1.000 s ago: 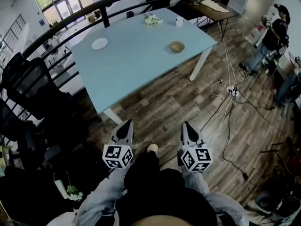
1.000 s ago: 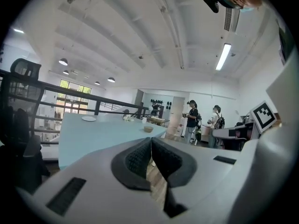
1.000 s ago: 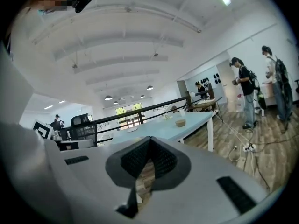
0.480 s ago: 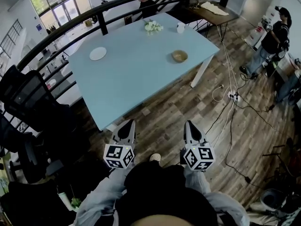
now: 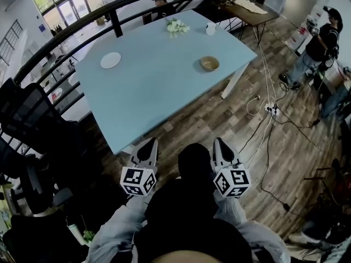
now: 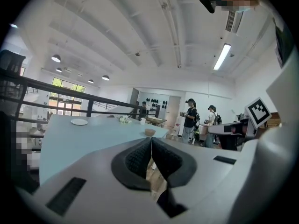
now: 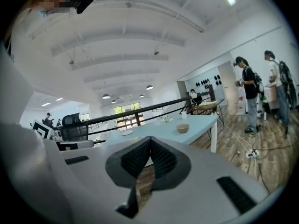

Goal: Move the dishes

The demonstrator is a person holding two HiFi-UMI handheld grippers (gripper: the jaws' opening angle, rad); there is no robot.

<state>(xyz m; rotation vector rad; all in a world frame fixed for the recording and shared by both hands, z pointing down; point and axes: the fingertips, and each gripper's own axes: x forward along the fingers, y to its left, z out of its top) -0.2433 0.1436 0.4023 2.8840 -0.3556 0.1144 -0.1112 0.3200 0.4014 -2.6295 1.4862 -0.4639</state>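
Note:
A white plate (image 5: 110, 60) lies at the far left of the light blue table (image 5: 159, 92), and a small tan bowl (image 5: 208, 64) stands near its right edge. The plate (image 6: 79, 122) and the bowl (image 6: 149, 132) also show in the left gripper view, and the bowl (image 7: 182, 128) and plate (image 7: 126, 132) in the right gripper view. My left gripper (image 5: 148, 144) and right gripper (image 5: 218, 143) hang side by side short of the table's near corner, over the wooden floor. Both are shut with nothing between their jaws.
A white cup (image 5: 210, 28) and a small bunch of white flowers (image 5: 175, 26) stand at the table's far edge. A black railing (image 5: 71, 29) curves behind it. Office chairs (image 5: 33, 119) are at the left. Cables and a power strip (image 5: 270, 109) lie on the floor; a person (image 5: 318, 43) stands at the right.
The table has come nearer in the head view as I walk toward it. Both grippers stay shut and level, side by side. A dark shoe now shows between them.

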